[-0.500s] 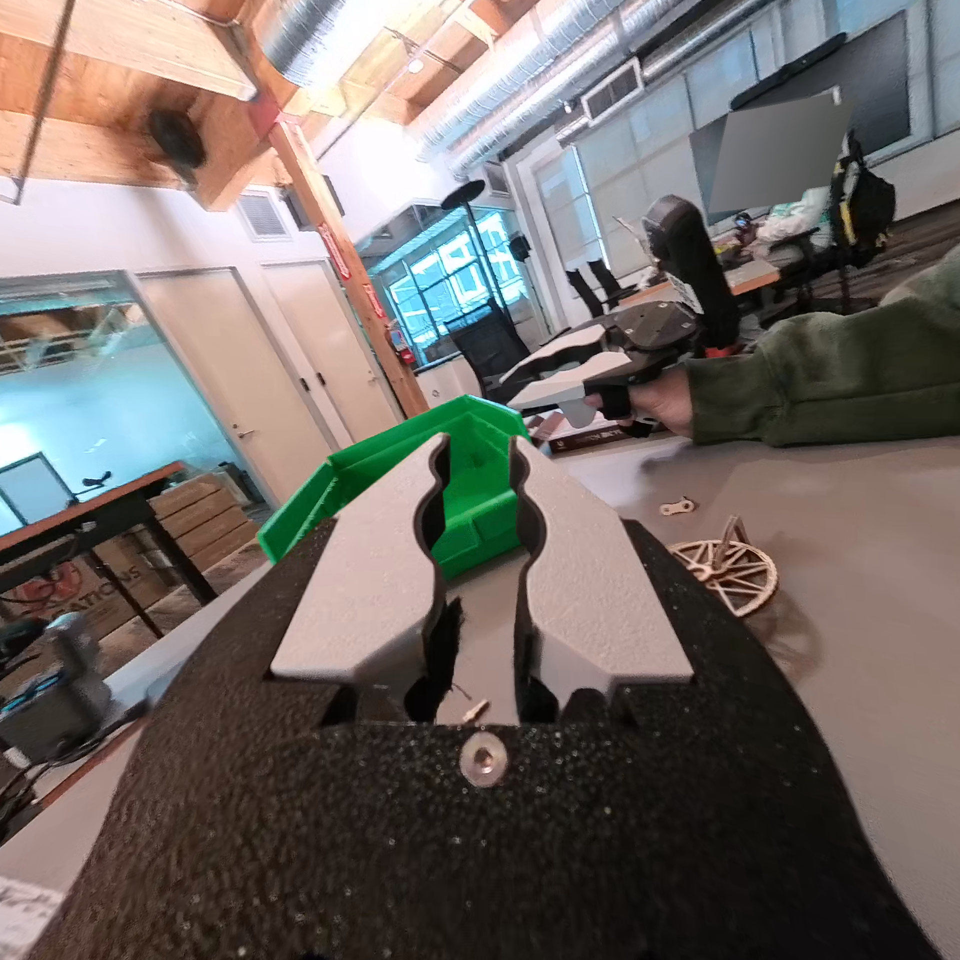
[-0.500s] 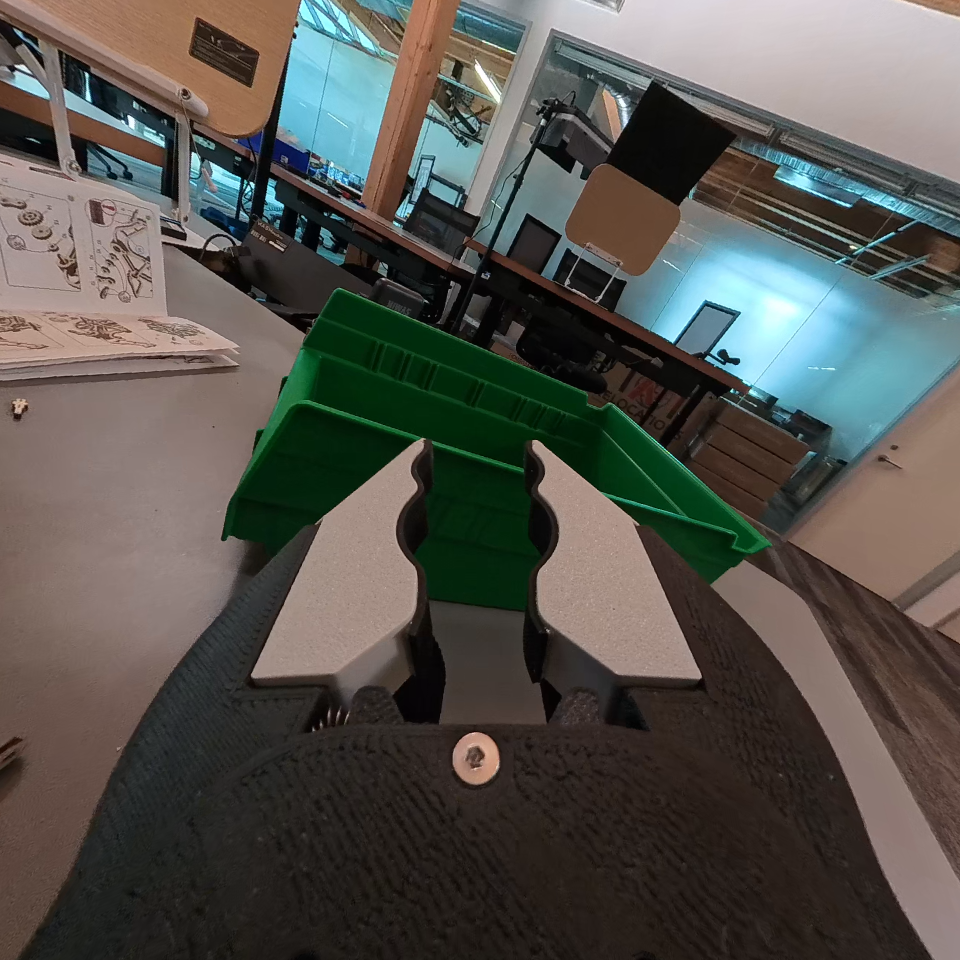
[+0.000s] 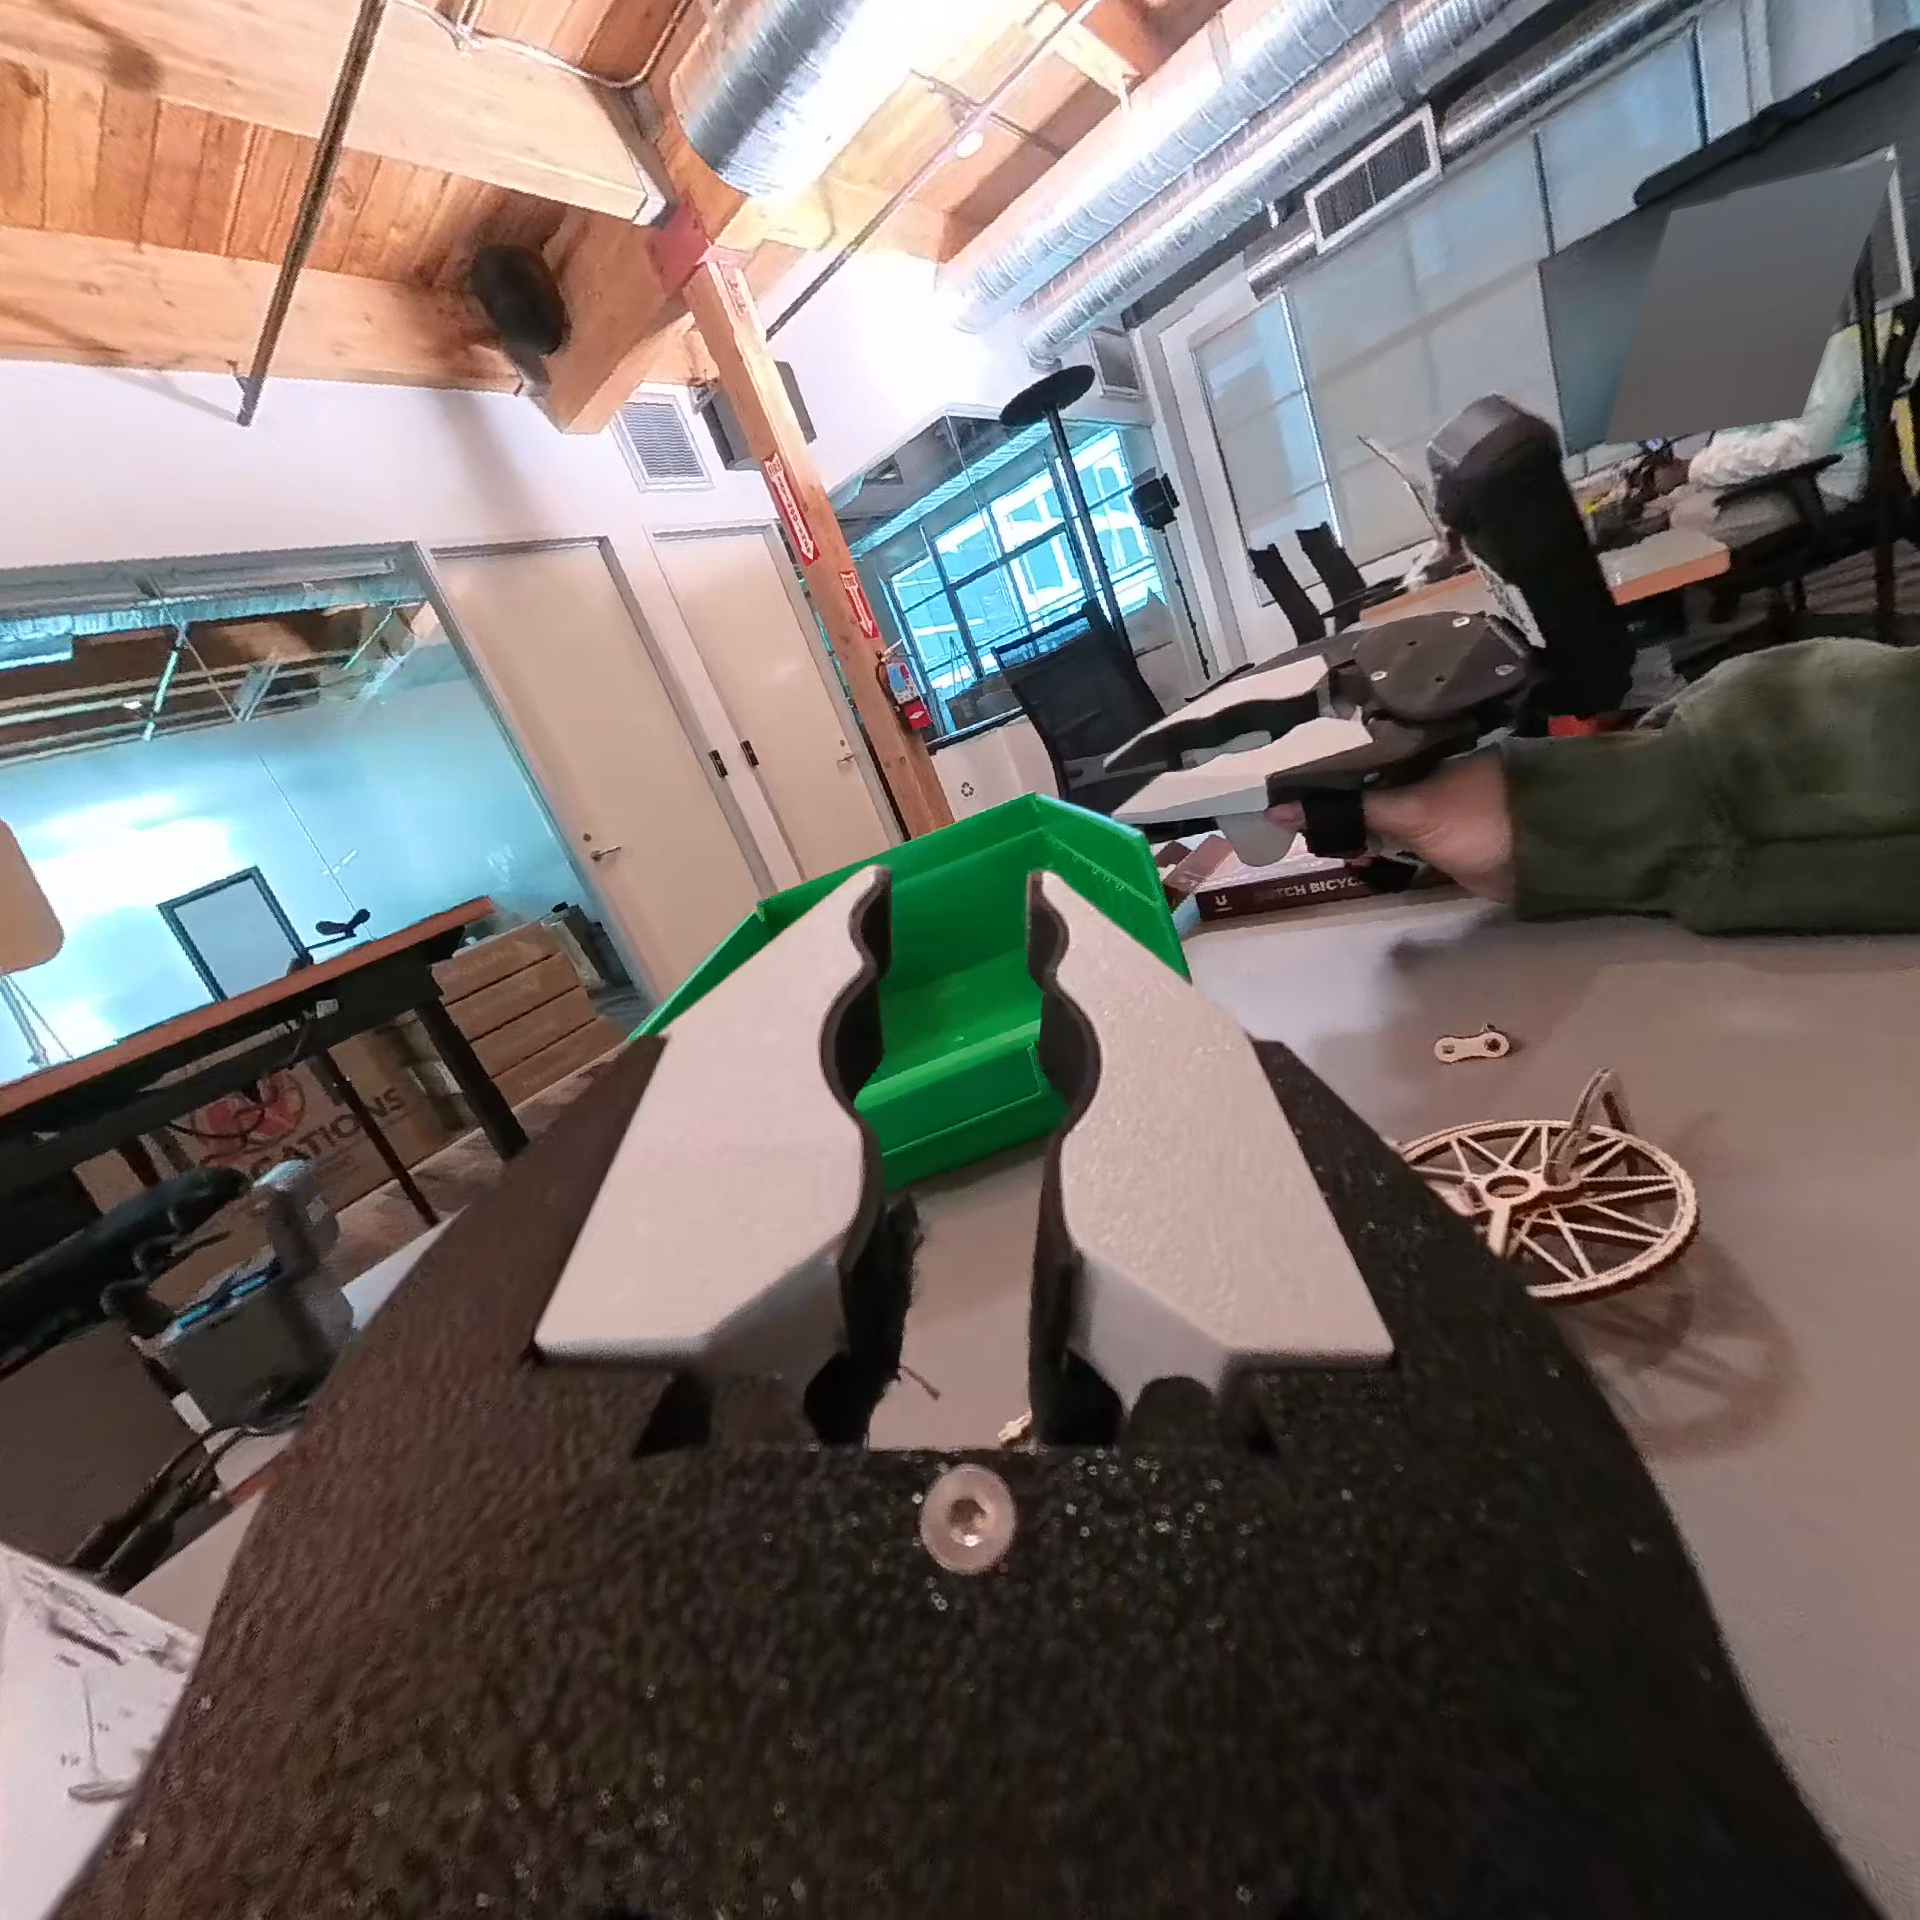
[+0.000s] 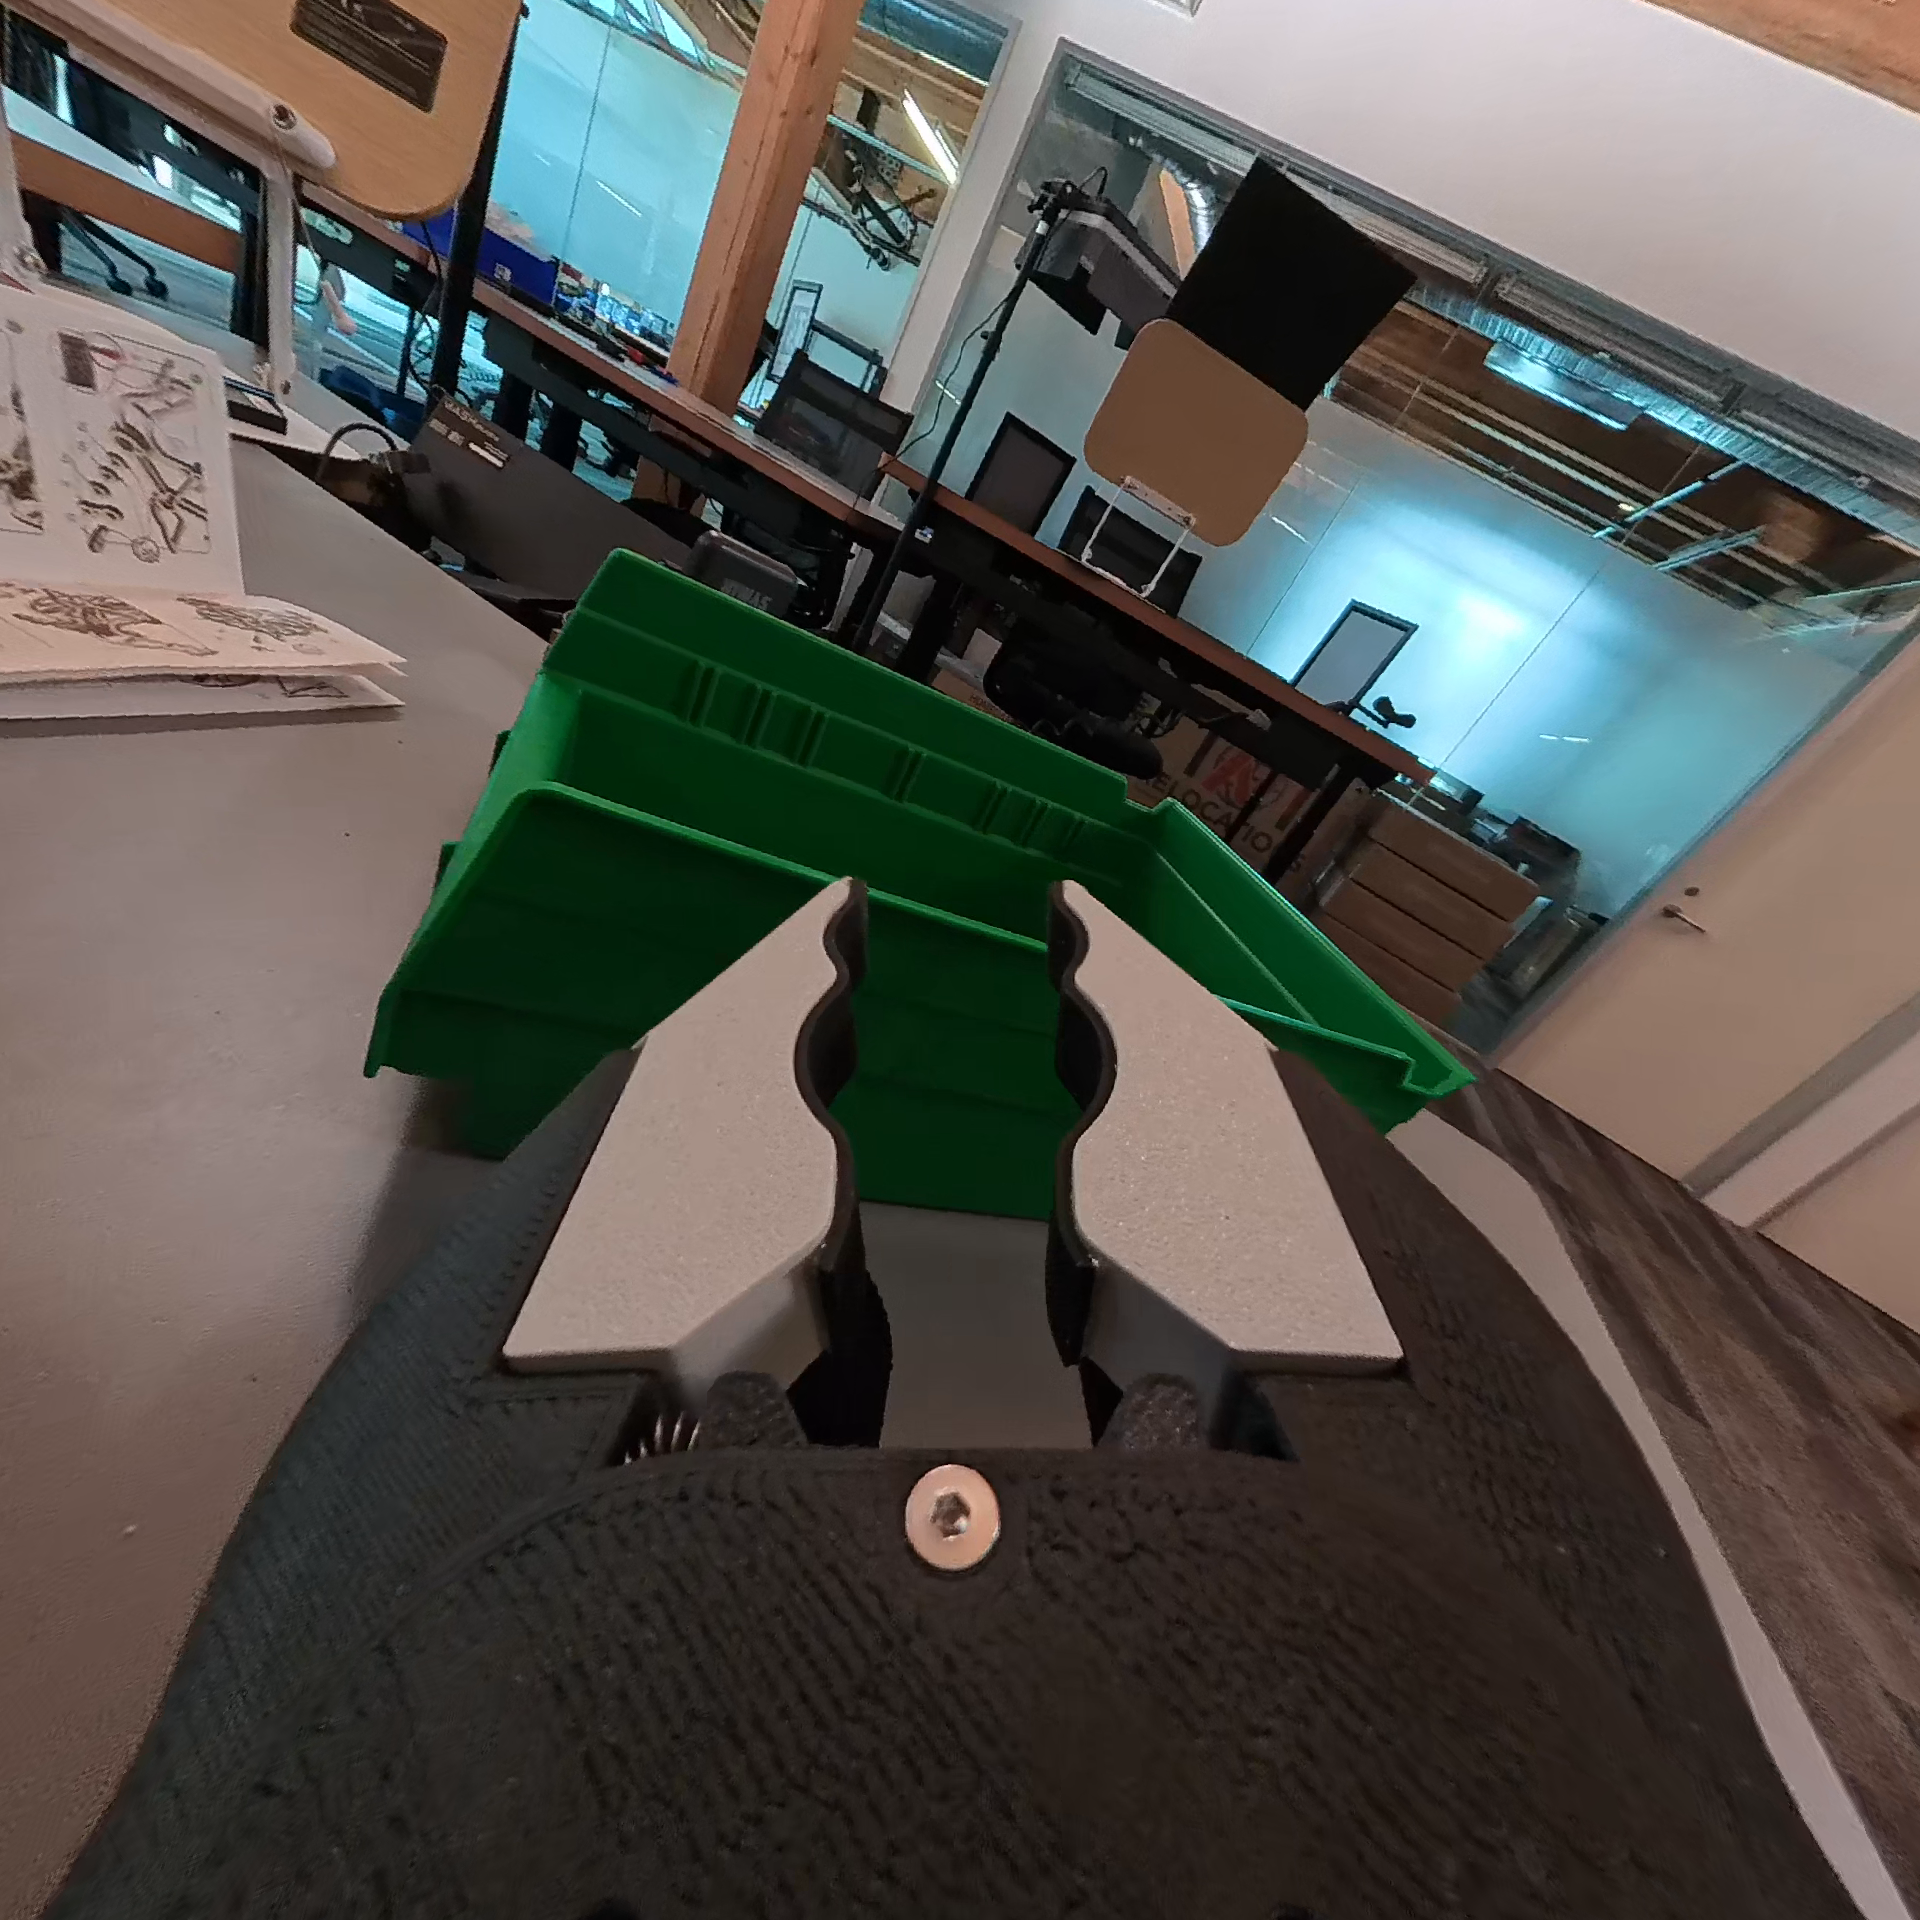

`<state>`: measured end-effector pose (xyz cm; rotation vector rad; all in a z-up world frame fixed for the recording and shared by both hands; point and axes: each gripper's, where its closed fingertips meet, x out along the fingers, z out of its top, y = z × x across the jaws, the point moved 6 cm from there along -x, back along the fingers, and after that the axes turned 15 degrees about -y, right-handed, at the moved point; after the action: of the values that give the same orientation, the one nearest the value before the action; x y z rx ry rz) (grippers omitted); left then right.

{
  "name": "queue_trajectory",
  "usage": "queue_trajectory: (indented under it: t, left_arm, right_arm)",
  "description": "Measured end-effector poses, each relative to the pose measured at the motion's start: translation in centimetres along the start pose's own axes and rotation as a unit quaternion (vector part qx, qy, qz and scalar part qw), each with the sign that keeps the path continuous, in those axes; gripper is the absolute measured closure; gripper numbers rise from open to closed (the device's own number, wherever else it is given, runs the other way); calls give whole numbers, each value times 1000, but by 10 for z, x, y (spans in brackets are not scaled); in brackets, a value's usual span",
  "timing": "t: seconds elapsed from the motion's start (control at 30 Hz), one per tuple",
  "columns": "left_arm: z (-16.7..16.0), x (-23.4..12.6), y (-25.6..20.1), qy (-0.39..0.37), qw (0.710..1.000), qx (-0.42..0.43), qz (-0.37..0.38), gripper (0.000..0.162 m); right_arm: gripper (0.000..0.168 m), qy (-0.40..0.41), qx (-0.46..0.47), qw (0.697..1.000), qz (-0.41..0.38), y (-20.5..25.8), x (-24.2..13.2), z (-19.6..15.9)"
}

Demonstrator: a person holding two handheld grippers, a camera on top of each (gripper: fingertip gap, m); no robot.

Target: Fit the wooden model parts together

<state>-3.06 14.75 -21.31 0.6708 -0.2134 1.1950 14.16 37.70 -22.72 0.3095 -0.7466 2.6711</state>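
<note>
Both grippers, left (image 3: 961,914) and right (image 4: 954,914), have fingers spread and empty. Best reach for the spoked wooden wheel (image 3: 1548,1210) low, pinching its rim gently.

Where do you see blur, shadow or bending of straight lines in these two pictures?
Left wrist view: the hand is slightly motion-blurred, the wooden wheel casts a soft shadow, and the ceiling ducts curve. Right wrist view: sharp, and the table edge bows.
</note>
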Motion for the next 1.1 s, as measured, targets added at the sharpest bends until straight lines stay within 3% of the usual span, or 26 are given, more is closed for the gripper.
queue_trajectory:
  t: [0.17, 0.3, 0.43, 0.57, 0.7, 0.73, 0.83, 0.97, 1.1]
  left_arm:
    - [19, 1, -15, 6, 1000, 14, -5, 130]
    - [66, 1, -51, 19, 998, -33, -55, 125]
    - [125, -21, -47, 60, 996, 21, -57, 123]
    - [175, -71, 20, 123, 987, 65, 86, 123]
    - [205, -156, 104, 247, 921, 101, 284, 116]
    - [207, -178, 120, 284, 900, 91, 319, 115]
    - [196, -218, 141, 373, 870, -11, 322, 137]
    - [152, -233, 129, 481, 825, -202, 216, 162]
    - [106, -232, 114, 554, 772, -273, 148, 162]
  right_arm:
    - [135, 2, -32, 999, -16, 0, -5, 4]
    - [136, 4, -55, 998, -24, 1, -10, 8]
    - [137, 6, -36, 999, -29, -3, -8, 4]
    - [136, 0, -25, 999, -32, -5, -7, 4]
    - [136, -3, -20, 999, -30, -4, -6, 4]
    - [136, -3, -18, 999, -30, -4, -6, 4]
    - [136, -3, -13, 999, -30, -5, -6, 3]
    - [136, -3, -12, 999, -30, -5, -6, 3]
    - [136, -2, -11, 1000, -29, -5, -5, 2]
